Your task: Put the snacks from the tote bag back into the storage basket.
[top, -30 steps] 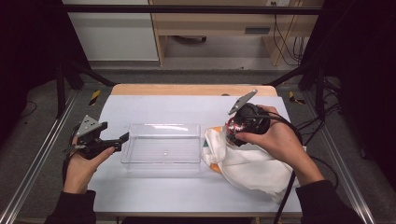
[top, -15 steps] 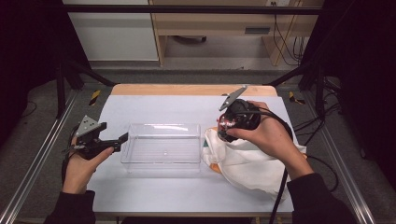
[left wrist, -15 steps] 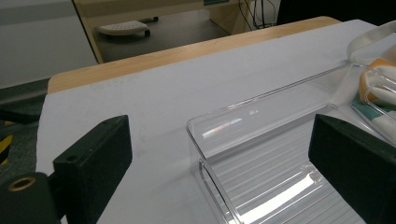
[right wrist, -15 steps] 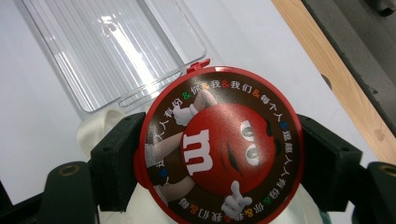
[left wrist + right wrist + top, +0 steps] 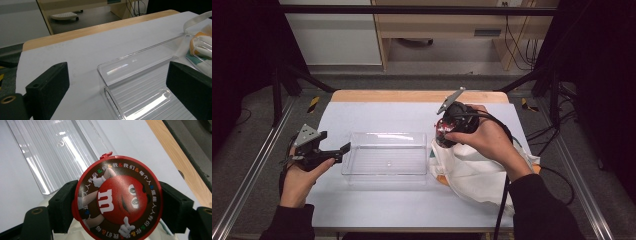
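The candy tub hides its body behind the lid; the bag's contents perhaps orange.

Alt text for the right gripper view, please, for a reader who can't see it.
The right gripper is clamped on a round red M&M's candy tub, its lid with the red cartoon character facing the camera. Behind it a clear plastic tray lies on the white table, and white cloth shows below.

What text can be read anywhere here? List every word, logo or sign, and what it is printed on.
"m": white letter on the red cartoon candy figure on the round red candy tub lid, held between the right gripper jaws.
"你&我&我们&每个人": Chinese characters ringing the lid's brown edge; the lower arc seems to repeat, upside down.
Clear plastic bin and white cloth bag: no text visible.
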`<state>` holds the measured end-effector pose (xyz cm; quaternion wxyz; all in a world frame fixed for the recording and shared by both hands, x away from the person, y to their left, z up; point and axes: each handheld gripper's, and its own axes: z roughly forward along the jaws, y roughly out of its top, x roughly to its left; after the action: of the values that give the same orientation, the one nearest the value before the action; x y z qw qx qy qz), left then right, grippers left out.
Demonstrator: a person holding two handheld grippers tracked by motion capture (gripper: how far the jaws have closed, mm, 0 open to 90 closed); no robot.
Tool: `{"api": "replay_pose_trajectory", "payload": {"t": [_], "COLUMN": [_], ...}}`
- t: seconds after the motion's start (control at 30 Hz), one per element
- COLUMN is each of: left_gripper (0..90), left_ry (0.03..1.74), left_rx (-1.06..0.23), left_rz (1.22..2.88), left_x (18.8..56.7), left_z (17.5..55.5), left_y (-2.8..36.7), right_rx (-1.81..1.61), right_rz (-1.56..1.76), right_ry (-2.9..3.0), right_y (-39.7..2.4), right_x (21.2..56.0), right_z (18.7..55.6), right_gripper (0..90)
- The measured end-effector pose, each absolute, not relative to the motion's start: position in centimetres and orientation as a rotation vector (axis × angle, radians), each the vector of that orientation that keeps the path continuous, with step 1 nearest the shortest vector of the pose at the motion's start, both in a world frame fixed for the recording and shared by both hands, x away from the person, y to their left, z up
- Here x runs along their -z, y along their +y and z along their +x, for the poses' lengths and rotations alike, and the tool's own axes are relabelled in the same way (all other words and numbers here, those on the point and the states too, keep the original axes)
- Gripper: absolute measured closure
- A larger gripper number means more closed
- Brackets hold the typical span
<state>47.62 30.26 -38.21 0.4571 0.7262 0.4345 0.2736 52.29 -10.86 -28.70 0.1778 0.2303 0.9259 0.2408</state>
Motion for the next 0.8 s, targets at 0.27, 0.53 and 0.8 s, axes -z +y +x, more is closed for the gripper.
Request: {"api": "replay_pose_trajectory", "payload": {"t": [0.27,0.53,0.8], "left_gripper": [3.9,3.6,3.7], "left_ry": [1.061,1.061,1.069], "left_rx": [-0.667,-0.657,-0.645], "left_rz": [1.797,1.798,1.803], "left_x": [38.2,38.4,38.7], "left_z": [47.5,47.6,47.7], "left_y": [30.2,30.4,30.5], "right_rx": [-0.686,-0.677,-0.666], "right_rz": [0.640,0.621,0.590], "right_ry": [2.626,2.641,2.656], "right_y": [-9.5,-8.2,-7.1], "right_x": [29.2,29.8,30.6], "right_z": [52.6,53.2,53.9], "right_gripper": [24.8,24.8,24.8]}}
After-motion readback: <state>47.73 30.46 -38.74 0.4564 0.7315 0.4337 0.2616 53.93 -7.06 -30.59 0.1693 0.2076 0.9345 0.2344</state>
